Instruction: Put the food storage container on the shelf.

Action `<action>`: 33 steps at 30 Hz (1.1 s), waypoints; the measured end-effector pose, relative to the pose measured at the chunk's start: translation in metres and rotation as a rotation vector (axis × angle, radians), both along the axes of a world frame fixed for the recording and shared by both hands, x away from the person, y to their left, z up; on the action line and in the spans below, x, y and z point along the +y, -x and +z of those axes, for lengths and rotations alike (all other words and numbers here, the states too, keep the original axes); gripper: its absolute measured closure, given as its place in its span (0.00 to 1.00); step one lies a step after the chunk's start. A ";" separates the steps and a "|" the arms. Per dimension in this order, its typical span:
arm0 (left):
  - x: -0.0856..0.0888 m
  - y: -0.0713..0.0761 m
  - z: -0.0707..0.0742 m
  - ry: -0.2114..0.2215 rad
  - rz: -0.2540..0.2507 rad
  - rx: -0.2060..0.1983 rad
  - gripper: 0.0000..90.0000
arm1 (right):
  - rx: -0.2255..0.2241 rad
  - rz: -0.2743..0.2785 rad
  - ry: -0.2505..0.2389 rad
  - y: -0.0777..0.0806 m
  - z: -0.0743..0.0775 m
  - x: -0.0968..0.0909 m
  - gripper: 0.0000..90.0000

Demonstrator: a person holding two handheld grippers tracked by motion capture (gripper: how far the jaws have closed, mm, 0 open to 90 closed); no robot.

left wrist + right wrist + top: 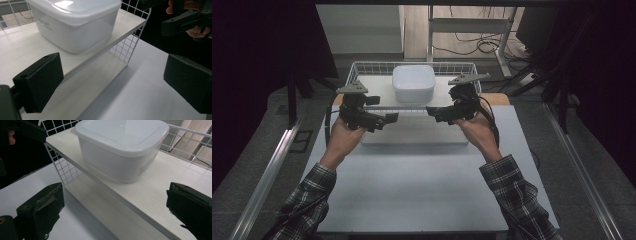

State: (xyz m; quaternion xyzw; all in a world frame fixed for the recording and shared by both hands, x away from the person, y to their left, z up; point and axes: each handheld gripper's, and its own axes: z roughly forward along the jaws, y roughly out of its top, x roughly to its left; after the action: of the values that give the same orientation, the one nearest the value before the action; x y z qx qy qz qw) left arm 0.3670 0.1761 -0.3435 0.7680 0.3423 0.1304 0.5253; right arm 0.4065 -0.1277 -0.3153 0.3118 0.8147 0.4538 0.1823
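A white square container with a lid stands on the upper board of a white shelf with a wire rim. My left gripper hovers in front of the shelf's left part, open and empty. My right gripper hovers in front of its right part, also open and empty. In the left gripper view the open jaws frame the shelf's front edge, with the container up left and the right gripper at top right. In the right gripper view the gripper faces the container from below its level.
The shelf's lower board rests on the white table. Wire mesh closes the shelf's side. Behind the table are a desk frame and floor cables. Metal rails run along both sides.
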 end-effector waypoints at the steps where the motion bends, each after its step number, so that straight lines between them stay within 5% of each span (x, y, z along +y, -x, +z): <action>1: 0.001 0.002 -0.002 0.004 0.000 0.001 0.03 | -0.002 0.003 -0.002 0.001 -0.001 -0.001 0.01; 17: -0.002 0.024 -0.026 -0.028 -0.009 0.014 0.03 | -0.029 0.036 -0.006 0.029 -0.015 -0.014 0.00; 33: -0.007 0.049 -0.060 -0.045 -0.017 0.017 0.03 | -0.040 0.048 -0.004 0.053 -0.045 -0.018 0.00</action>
State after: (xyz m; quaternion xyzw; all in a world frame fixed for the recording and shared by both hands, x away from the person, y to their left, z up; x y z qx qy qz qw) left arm 0.3182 0.1687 -0.4031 0.7835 0.3375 0.1270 0.5061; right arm 0.3534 -0.1461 -0.3600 0.2833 0.8172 0.4658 0.1868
